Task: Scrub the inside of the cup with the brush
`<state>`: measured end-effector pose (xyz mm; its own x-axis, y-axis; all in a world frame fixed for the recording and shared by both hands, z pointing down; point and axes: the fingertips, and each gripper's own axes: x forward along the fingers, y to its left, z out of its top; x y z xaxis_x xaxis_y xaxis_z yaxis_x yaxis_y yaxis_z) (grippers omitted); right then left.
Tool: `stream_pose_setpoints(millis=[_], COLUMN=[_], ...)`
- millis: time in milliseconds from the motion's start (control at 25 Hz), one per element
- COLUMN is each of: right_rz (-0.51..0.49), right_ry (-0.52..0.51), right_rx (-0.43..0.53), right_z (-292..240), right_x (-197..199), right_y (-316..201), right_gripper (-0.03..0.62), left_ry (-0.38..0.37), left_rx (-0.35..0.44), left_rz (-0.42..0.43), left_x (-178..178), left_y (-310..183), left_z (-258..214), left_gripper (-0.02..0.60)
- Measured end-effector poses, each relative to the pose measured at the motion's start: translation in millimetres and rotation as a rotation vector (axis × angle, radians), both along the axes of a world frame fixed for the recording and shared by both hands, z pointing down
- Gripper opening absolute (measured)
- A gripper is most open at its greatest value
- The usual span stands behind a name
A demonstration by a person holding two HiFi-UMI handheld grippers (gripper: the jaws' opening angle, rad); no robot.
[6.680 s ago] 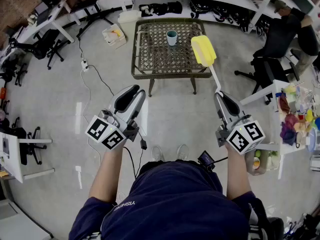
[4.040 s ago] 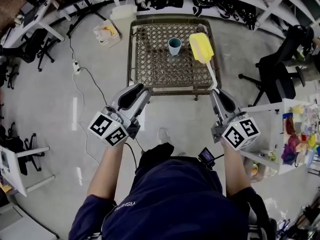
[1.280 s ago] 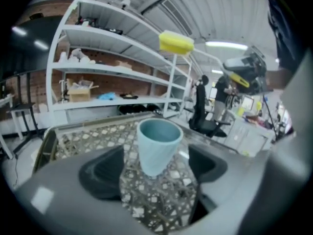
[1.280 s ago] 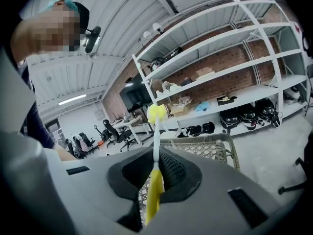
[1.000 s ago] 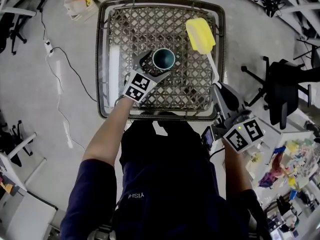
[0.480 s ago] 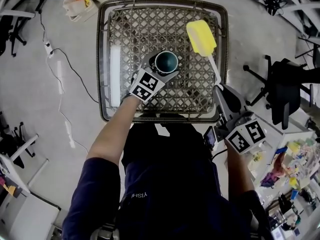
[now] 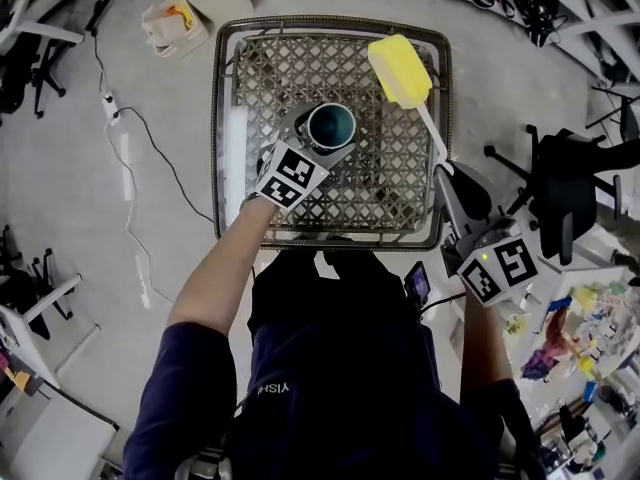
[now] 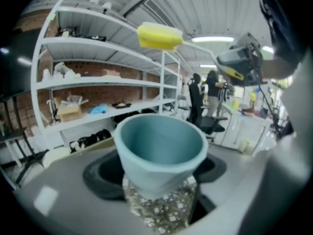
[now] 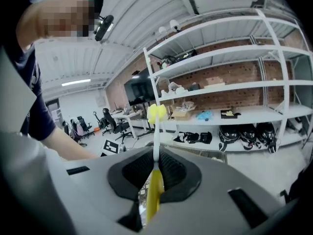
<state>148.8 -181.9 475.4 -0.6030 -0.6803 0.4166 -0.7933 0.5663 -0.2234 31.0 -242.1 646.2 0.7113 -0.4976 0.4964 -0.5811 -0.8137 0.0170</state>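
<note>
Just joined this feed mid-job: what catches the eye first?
A teal cup stands in the middle of the wicker table, between the left gripper's jaws, which are closing around it. The right gripper is shut on a brush whose bright yellow head hangs over the table's far right corner.

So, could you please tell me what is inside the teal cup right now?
Nothing visible: from above the teal cup looks empty, its inner wall bare. The yellow brush head is well outside it. The very bottom is dark, so small residue cannot be ruled out.
</note>
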Motion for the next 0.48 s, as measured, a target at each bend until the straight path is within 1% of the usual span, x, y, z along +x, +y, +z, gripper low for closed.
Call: stream_pose_setpoints(millis=[120, 320, 400, 480], right_rz=[-0.041, -0.132, -0.18, -0.236], right_ry=[0.055, 0.178, 0.245, 0.339], right_rx=[0.057, 0.174, 0.218, 0.262], right_z=[-28.4, -71.1, -84.5, -96.7], right_x=[-5.2, -18.5, -25.3, -30.8], right_y=[-3.6, -6.3, -3.5, -1.4], right_gripper=[0.032, 0.032, 0.032, 0.032], left_ry=[-0.024, -0.07, -0.094, -0.125], left_rx=[0.03, 0.116, 0.132, 0.145], left_rz=[0.008, 0.019, 0.009, -0.001], left_x=[-8.8, -22.7, -29.8, -36.1], left_y=[-3.2, -15.0, -17.2, -19.3], left_z=[-32.6, -87.7, -105.3, -122.8], left_gripper=[0.387, 0.385, 0.386, 0.385])
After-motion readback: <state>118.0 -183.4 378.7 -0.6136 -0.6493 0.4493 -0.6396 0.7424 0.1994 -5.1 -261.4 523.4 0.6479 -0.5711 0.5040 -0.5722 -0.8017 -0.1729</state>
